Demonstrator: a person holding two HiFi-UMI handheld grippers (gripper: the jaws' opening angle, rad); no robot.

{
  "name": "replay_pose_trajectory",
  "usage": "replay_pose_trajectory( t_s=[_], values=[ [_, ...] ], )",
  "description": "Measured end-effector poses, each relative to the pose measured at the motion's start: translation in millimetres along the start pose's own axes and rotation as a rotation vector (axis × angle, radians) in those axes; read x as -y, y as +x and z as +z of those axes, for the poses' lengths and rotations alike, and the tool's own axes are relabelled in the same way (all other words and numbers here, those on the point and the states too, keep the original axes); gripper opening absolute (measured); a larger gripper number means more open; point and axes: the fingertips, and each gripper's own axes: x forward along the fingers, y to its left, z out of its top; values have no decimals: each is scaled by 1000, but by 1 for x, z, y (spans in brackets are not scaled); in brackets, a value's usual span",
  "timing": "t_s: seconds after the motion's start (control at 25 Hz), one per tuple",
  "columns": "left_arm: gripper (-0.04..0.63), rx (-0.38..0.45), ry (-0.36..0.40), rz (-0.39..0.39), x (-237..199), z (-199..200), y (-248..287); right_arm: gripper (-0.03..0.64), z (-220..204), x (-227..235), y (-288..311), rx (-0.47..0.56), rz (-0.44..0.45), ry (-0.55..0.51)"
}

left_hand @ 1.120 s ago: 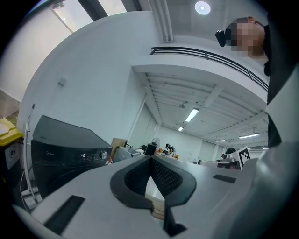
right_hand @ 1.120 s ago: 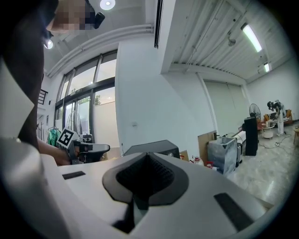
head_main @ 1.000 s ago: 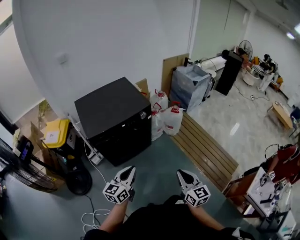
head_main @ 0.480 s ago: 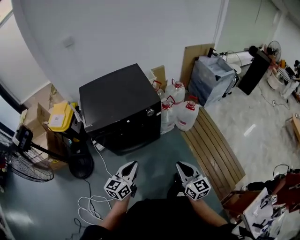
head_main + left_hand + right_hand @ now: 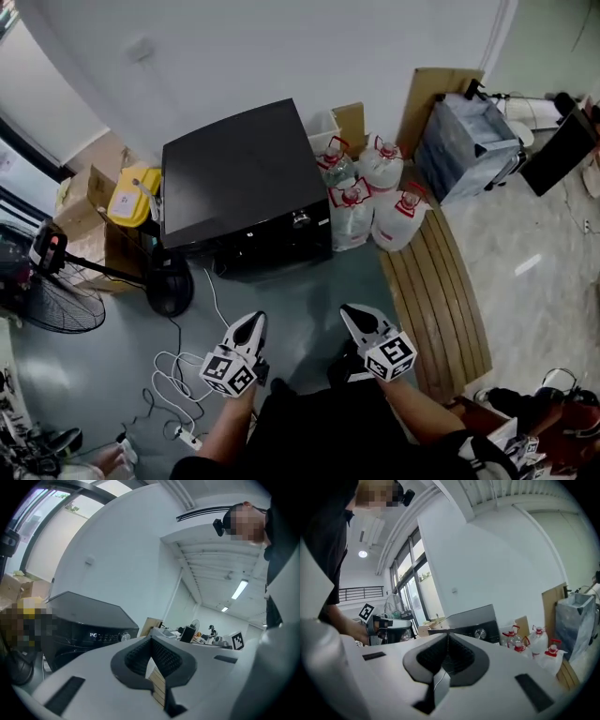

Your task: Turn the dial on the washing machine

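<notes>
The black washing machine (image 5: 239, 173) stands against the white wall, with its round silver dial (image 5: 301, 219) at the right end of the front panel. Both grippers are held low in front of the person's body, well short of the machine and touching nothing. My left gripper (image 5: 250, 324) is shut with nothing in it, and so is my right gripper (image 5: 352, 315). In the left gripper view the jaws (image 5: 151, 641) meet, with the machine (image 5: 84, 613) and dial (image 5: 125, 636) ahead at left. Ahead of the right gripper (image 5: 447, 638) I see the dial (image 5: 479, 633).
Several water jugs (image 5: 367, 192) with red caps stand right of the machine. A slatted wooden platform (image 5: 441, 281) lies on the floor at right. A standing fan (image 5: 56, 300) and its base are at left, with white cables (image 5: 178, 375) looped on the floor.
The head view has swung, so the washing machine now sits higher and more central in it. Both grippers stay shut and low in front of the body.
</notes>
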Motion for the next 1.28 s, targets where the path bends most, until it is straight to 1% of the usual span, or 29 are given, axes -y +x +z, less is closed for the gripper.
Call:
replay_pose_trajectory(
  t_s=[0.08, 0.2, 0.28, 0.36, 0.48, 0.6, 0.68, 0.8, 0.88, 1.12, 1.28],
  values=[
    [12, 22, 10, 35, 2, 5, 13, 23, 3, 14, 15, -5, 34, -13],
    [12, 49, 24, 109, -1, 12, 29, 23, 6, 38, 42, -15, 66, -64],
    [12, 51, 57, 149, -4, 11, 42, 25, 7, 52, 62, -15, 90, -92],
    [12, 58, 94, 169, -9, 6, 53, 25, 4, 64, 81, -13, 108, -110],
    [12, 80, 115, 185, -25, -3, 67, 26, -7, 76, 111, -6, 127, -146],
    [12, 97, 108, 189, -51, -18, 75, 26, -21, 85, 142, -1, 121, -173],
    [12, 96, 88, 190, -70, -34, 78, 38, -32, 89, 158, 2, 102, -169],
    [12, 90, 43, 190, -96, -59, 83, 86, -46, 92, 177, 5, 50, -166],
    [12, 93, 29, 185, -110, -72, 90, 106, -52, 96, 190, 13, 25, -179],
    [12, 97, 49, 120, -135, -94, 116, 161, -60, 120, 218, 32, -35, -198],
    [12, 93, 60, 89, -149, -102, 127, 187, -64, 138, 236, 12, -78, -209]
  ],
)
